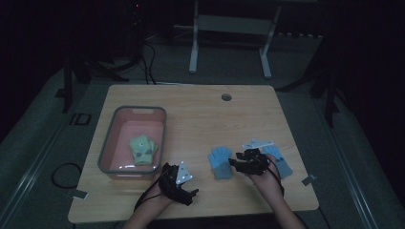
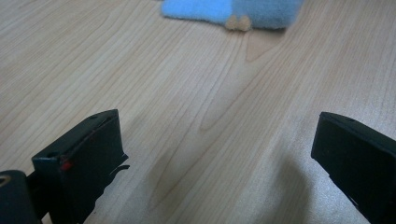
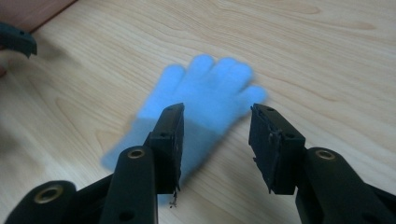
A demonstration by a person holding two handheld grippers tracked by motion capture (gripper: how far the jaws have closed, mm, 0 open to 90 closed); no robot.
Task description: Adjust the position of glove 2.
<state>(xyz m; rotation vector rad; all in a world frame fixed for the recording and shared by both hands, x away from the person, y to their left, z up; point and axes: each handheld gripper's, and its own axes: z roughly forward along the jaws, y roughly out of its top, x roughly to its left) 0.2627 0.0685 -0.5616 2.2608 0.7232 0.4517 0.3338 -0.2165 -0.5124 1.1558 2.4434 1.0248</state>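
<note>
Right gripper jaws parted, seemingly above blue glove

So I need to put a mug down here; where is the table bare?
The far half of the table, between the pink bin and the cable hole, lies bare, as does the near right corner. It is crowded around the blue gloves, where the right gripper hovers.

High view v. dim; gripper views brighter (glove blurred).
</note>
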